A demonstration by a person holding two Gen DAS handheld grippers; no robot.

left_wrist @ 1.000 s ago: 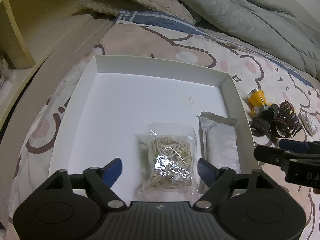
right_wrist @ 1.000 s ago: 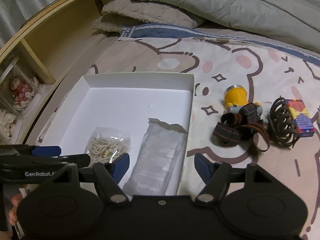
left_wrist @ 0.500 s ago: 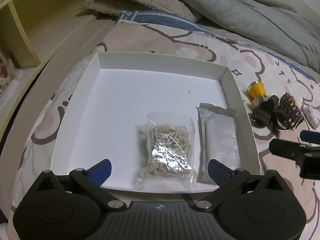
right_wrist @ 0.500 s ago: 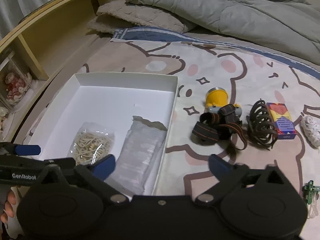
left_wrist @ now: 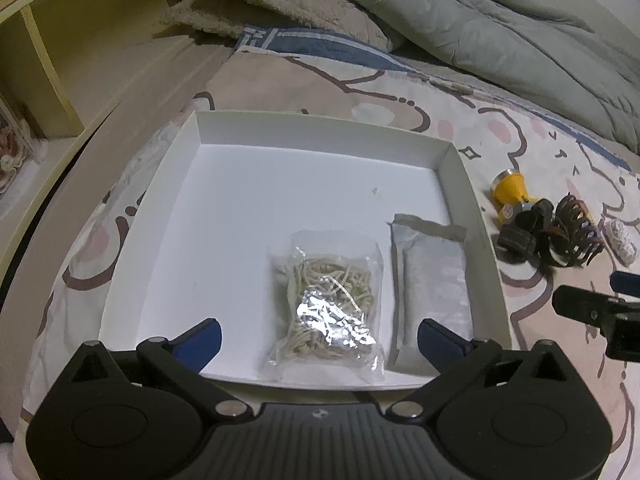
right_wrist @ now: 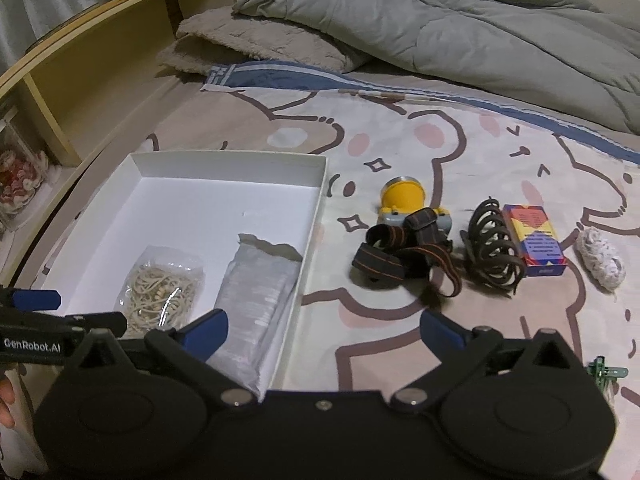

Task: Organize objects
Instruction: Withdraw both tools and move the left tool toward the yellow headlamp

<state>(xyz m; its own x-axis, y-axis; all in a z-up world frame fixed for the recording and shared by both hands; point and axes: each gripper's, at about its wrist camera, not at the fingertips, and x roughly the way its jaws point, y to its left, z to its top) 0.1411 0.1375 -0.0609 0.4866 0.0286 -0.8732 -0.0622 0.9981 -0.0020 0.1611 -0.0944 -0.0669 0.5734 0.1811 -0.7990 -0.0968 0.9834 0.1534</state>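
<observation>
A white shallow box (left_wrist: 320,128) (right_wrist: 224,156) lies on the bed. In it are a clear bag of rubber bands (left_wrist: 330,304) (right_wrist: 162,286) and a grey sealed packet (left_wrist: 434,280) (right_wrist: 256,284). My left gripper (left_wrist: 318,338) is open and empty over the box's near edge. My right gripper (right_wrist: 324,330) is open and empty, above the sheet just right of the box. On the sheet to the right lie a yellow headlamp with a strap (right_wrist: 404,236) (left_wrist: 514,208), a dark hair claw (right_wrist: 490,248) (left_wrist: 572,236), a colourful small box (right_wrist: 534,244) and a white cord bundle (right_wrist: 600,258) (left_wrist: 622,240).
A grey duvet (right_wrist: 460,20) and a beige fleece blanket (right_wrist: 256,40) are bunched at the back. A wooden shelf unit (right_wrist: 92,60) runs along the left of the bed. A small green object (right_wrist: 604,372) lies at the right near my right gripper.
Both grippers have opened wider and pulled back from the box. The bag of rubber bands now lies free in the box. The right view has shifted right, showing more of the loose items.
</observation>
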